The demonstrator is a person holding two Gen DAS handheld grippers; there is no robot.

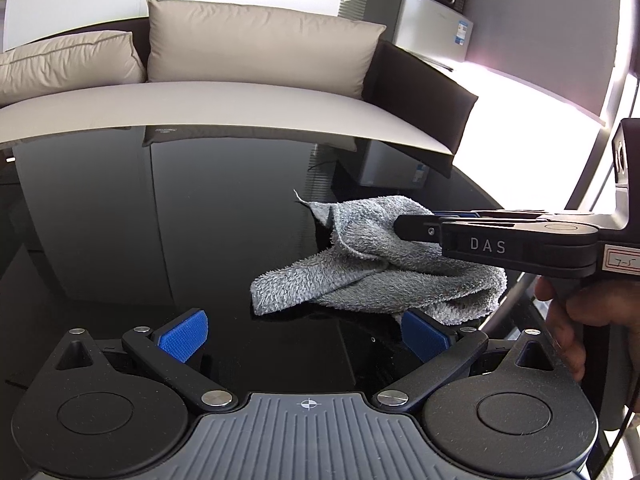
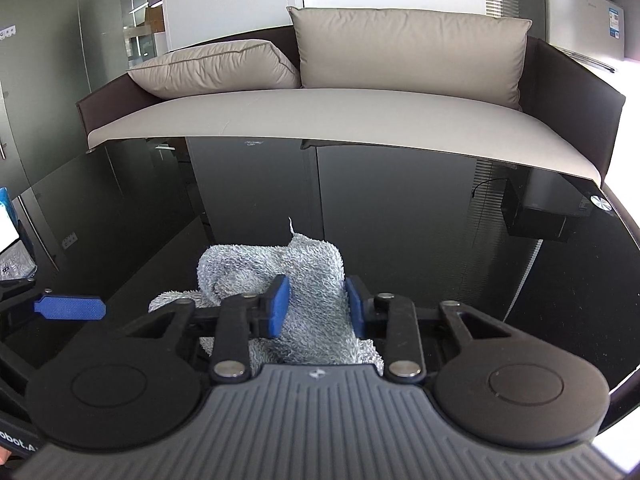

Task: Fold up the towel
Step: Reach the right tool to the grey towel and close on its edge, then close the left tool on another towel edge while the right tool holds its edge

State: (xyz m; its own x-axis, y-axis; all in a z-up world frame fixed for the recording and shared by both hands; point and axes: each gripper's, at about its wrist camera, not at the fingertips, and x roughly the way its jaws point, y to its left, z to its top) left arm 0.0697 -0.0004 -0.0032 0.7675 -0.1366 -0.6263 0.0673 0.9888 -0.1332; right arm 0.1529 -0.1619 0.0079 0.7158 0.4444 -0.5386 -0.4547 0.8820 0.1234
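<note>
A grey terry towel [image 1: 372, 264] lies crumpled on the glossy black table [image 1: 160, 220], one corner sticking up. My left gripper [image 1: 298, 338] is open and empty, just in front of the towel's near edge. My right gripper [image 2: 316, 306] comes in from the right in the left wrist view [image 1: 416, 226] and is shut on the towel [image 2: 316, 280], whose raised fold sits between the blue pads [image 2: 280, 306]. One finger of the left gripper shows at the left edge of the right wrist view [image 2: 70, 307].
A sofa with beige cushions [image 2: 408, 52] stands right behind the table's far edge [image 2: 320, 140]. A small fridge with a microwave on top [image 1: 432, 20] stands at the back right. A hand [image 1: 576, 320] holds the right gripper's handle.
</note>
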